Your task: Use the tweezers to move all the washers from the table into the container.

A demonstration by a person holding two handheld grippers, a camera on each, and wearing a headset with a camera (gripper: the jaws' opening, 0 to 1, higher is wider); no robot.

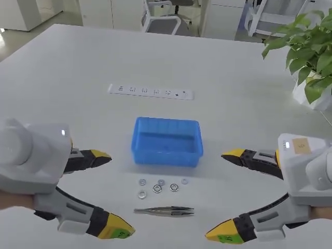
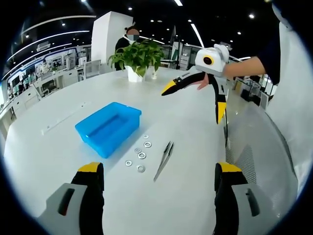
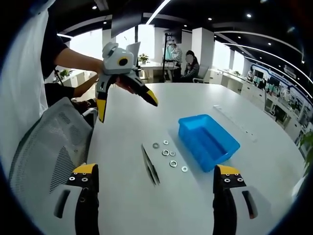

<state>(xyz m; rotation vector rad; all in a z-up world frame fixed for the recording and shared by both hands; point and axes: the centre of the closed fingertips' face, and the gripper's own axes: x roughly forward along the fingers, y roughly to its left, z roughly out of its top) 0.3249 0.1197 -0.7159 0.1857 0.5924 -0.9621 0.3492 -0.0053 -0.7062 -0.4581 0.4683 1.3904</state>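
Note:
A blue container [image 1: 166,141] stands in the middle of the white table. Just in front of it lie several small metal washers [image 1: 158,187], and nearer me a pair of tweezers [image 1: 165,210] lies flat. My left gripper [image 1: 116,194] hovers open to the left of the washers, my right gripper [image 1: 218,195] open to their right; neither touches anything. In the left gripper view the container [image 2: 108,127], washers [image 2: 139,155] and tweezers [image 2: 164,160] lie ahead, with the right gripper [image 2: 193,105] beyond. The right gripper view has the washers [image 3: 168,154], tweezers [image 3: 150,164], container [image 3: 208,139] and left gripper [image 3: 128,110].
A white power strip [image 1: 150,92] lies behind the container. A potted plant [image 1: 308,52] stands at the table's far right. A mesh chair [image 3: 54,142] sits at the table's near edge. Chairs and people are in the background.

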